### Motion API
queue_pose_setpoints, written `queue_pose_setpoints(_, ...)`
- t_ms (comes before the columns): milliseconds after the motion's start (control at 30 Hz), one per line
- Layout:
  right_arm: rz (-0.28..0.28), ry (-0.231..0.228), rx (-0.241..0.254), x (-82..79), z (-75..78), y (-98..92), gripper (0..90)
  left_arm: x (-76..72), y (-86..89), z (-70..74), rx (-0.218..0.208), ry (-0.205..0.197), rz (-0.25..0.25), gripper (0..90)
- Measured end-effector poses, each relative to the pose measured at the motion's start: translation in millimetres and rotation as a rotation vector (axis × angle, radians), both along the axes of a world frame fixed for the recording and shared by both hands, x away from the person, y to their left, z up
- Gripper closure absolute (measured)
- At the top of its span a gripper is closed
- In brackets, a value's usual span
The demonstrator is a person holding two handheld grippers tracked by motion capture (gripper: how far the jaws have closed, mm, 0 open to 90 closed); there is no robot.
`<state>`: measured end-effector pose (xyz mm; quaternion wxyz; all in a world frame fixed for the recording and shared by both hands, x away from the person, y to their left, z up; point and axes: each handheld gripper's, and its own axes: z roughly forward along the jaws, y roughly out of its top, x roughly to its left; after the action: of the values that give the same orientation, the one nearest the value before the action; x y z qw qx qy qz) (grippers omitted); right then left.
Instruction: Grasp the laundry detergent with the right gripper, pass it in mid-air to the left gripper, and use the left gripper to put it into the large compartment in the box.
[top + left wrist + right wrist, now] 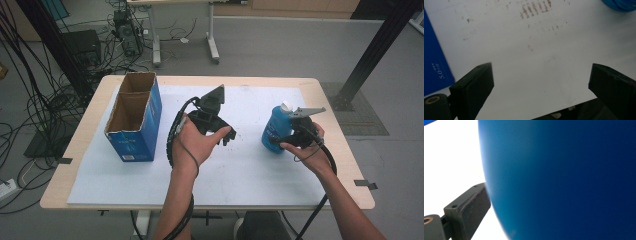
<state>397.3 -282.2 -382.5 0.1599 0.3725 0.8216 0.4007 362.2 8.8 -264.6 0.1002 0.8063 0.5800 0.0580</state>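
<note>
Blue bottle (276, 131) with a white cap stands upright on the white sheet (250, 170) covering the wooden table (330, 100), toward its right side, seen from the high view. The right gripper (287, 140), held in the person's right hand (310, 150), is pressed against the bottle's lower right side, its grey three-cornered plate level with the cap. At the centre of the sheet, the left hand (195, 142) holds the left gripper (227, 135) tilted down toward the sheet, well apart from the bottle. An open blue cardboard box (135, 120) with two compartments stands at the table's left side. Cables trail across the grey floor beyond the table.

From the left gripper view, the two black jaws stand wide apart with nothing between them, above the white sheet (536, 62), which carries faint brown marks. A face of the blue box (434, 67) shows at the left edge, and a sliver of the blue bottle (621, 5) at the top right corner.

From the right gripper view, the bottle's curved blue wall (564, 180) sits very close to the camera. One black jaw rises at lower left, touching the bottle's side; the other jaw is hidden behind the bottle, so the gripper appears closed around it. White sheet (451, 157) lies to the left.
</note>
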Motion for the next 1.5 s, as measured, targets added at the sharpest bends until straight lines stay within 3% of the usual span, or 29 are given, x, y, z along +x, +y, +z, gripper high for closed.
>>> queue_pose_setpoints(1500,0.000,0.001,-0.002,0.1,0.0,-0.7,3.3,1.2,-1.4,2.0,0.006,-0.001,-0.008,6.5)
